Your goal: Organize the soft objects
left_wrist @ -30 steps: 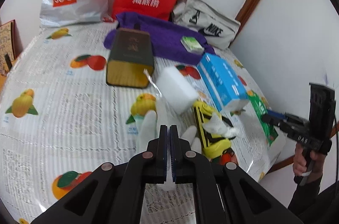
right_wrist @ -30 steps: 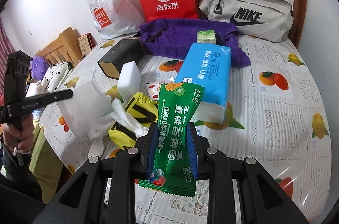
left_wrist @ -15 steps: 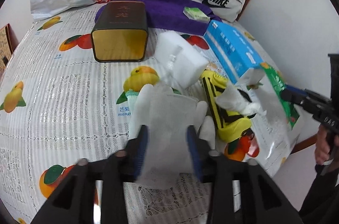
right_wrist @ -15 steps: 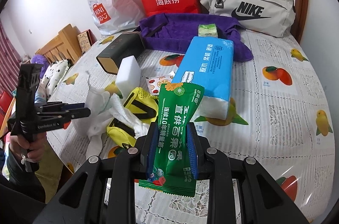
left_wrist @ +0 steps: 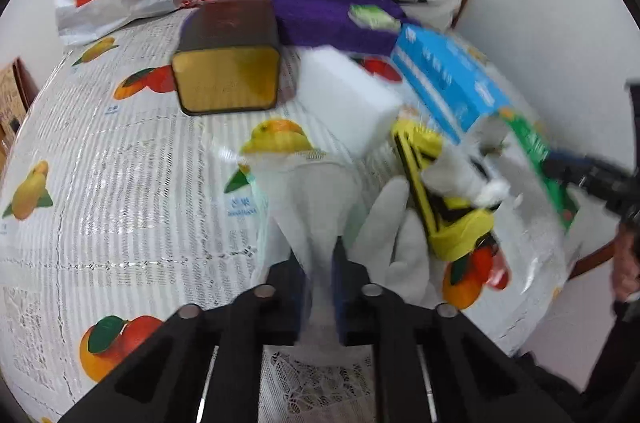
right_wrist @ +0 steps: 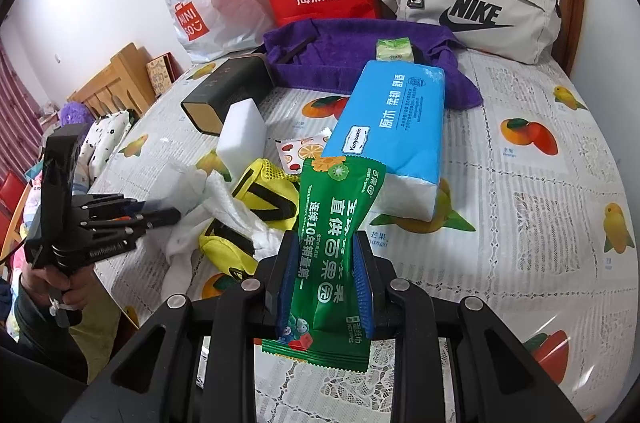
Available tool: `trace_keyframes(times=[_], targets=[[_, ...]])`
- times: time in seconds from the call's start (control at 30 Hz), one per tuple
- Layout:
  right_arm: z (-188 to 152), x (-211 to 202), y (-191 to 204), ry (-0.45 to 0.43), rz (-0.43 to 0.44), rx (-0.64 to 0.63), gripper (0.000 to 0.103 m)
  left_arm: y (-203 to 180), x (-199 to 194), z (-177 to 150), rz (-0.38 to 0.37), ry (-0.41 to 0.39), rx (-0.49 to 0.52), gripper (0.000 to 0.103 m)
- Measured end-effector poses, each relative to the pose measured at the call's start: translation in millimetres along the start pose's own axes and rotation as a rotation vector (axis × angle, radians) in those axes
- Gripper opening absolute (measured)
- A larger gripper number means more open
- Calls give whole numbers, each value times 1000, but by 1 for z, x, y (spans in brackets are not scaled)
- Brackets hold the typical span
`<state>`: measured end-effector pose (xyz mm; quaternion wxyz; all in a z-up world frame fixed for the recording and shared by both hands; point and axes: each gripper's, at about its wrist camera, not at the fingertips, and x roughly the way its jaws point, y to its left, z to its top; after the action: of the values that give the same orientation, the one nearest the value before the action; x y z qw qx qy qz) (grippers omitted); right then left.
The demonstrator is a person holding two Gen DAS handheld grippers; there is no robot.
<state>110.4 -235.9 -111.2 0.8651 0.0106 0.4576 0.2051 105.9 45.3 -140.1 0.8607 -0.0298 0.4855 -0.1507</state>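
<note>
Since half a second ago the left gripper point(left_wrist: 320, 287) has narrowed from spread to clamped on the white glove point(left_wrist: 316, 199) over the near table edge. Right gripper point(right_wrist: 325, 277) still grips the green wipes packet point(right_wrist: 332, 243), held above the tablecloth point(right_wrist: 540, 223).

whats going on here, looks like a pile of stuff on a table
A person is sorting soft items on a fruit-print tablecloth, with a handheld claw in each hand. The left claw is shut on a clear bag of white gloves, at the near edge beside a yellow mesh pouch. The right claw grips a green wet-wipes packet, held above the table. A blue tissue pack, white sponge block and purple towel lie further back.
</note>
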Motion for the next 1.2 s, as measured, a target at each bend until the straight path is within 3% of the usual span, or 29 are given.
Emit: trace_keyframes(times=[0.63, 0.93, 1.2], targets=[[32, -15, -13, -60, -14, 3, 27, 24, -31, 57, 2, -111, -89, 9], [84, 1, -29, -95, -23, -7, 27, 26, -23, 117, 33, -138, -97, 9], [146, 37, -49, -99, -33, -2, 27, 36, 4, 174, 41, -112, -112, 9]])
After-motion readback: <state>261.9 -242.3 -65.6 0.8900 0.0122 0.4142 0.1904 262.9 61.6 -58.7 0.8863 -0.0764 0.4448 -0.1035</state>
